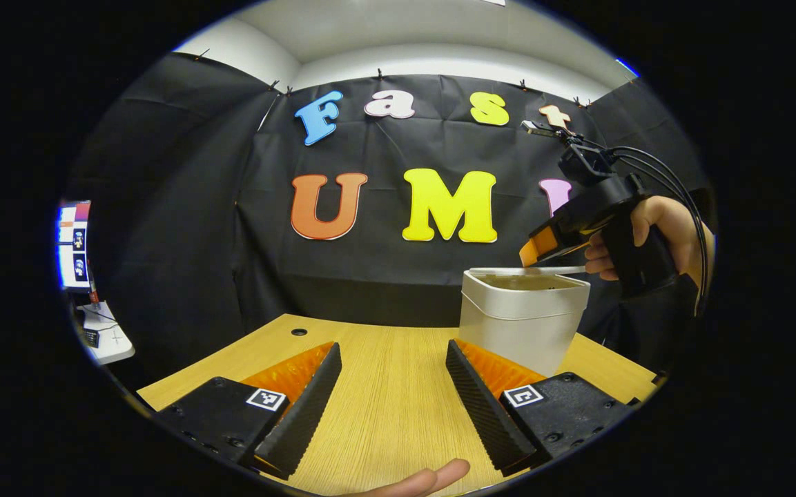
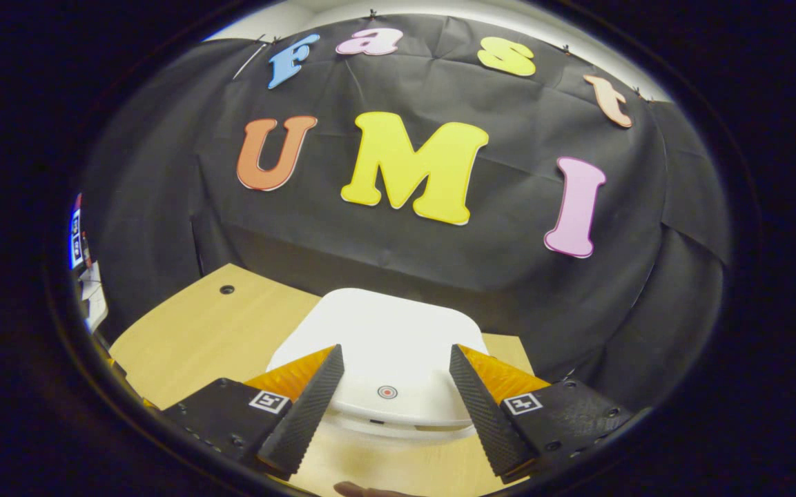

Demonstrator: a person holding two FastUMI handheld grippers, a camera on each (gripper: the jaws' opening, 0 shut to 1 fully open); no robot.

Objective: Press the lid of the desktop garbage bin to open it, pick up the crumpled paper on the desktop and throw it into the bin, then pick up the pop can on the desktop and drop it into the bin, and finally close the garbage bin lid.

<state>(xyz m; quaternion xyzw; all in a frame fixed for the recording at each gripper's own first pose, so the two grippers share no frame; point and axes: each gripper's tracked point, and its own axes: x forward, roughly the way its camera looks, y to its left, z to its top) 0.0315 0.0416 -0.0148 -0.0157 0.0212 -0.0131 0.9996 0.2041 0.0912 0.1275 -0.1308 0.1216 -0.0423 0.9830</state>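
Note:
A white desktop bin (image 1: 518, 324) stands on the wooden table (image 1: 384, 373) to the right of my left gripper (image 1: 392, 407), which is open and low over bare wood. The bin's thin lid (image 1: 532, 270) sits just above the rim with a dark gap under it. A hand (image 1: 653, 228) holds the right gripper (image 1: 542, 250) over the bin's far right edge. In the right gripper view, my right gripper (image 2: 392, 407) is open right above the white lid (image 2: 384, 338), with the lid's red target mark (image 2: 387, 392) between its fingers.
A screen (image 1: 73, 245) and a small white side table (image 1: 104, 338) stand at the far left. A cable hole (image 1: 299, 332) marks the table's back left. A fingertip (image 1: 432, 478) shows at the bottom edge. Cables (image 1: 674, 179) arc from the right gripper.

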